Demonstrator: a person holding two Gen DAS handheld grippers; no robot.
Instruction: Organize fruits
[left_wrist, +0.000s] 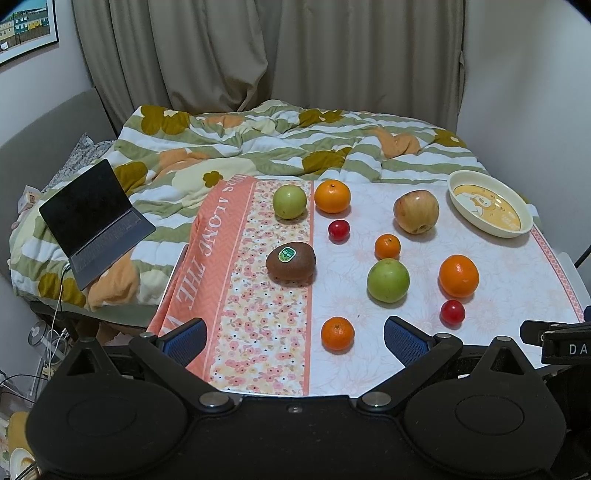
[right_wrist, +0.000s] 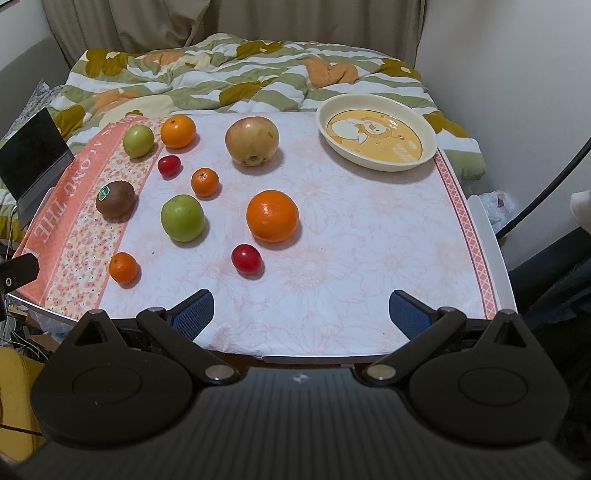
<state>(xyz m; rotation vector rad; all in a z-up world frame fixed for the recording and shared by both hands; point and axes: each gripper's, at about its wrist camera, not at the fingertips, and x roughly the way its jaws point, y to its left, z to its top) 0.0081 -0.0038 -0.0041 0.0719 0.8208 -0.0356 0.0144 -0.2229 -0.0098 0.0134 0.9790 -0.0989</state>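
We held both tongs at the near edge of the table (right_wrist: 369, 258), and nothing was picked up yet. Our left gripper (left_wrist: 295, 338) had its jaws spread wide with nothing between them. Our right gripper (right_wrist: 301, 314) was spread wide and held nothing too.

On the left side, a brown kiwi (right_wrist: 115, 201) sat on the flowery strip of cloth. It looked soft, so we thought a gentle squeeze around its middle would be best. Far behind it was a small green apple (right_wrist: 138, 141), and near us was a little orange (right_wrist: 123, 268). A bit more to the right we saw a bigger green apple (right_wrist: 182, 218), two more oranges (right_wrist: 178, 131) (right_wrist: 204, 181), and a red tomato (right_wrist: 169, 165). Round fruit like these could roll away, so we would grab them from both sides.

In the middle was a big orange (right_wrist: 272, 216) with another red tomato (right_wrist: 246, 258) near it. The tomatoes looked small, light and easy to squash. The big apple (right_wrist: 252, 140) at the far side looked hard and heavy.

At the far right sat the plate (right_wrist: 428, 127), with nothing in it. We guessed the fruit should go there.
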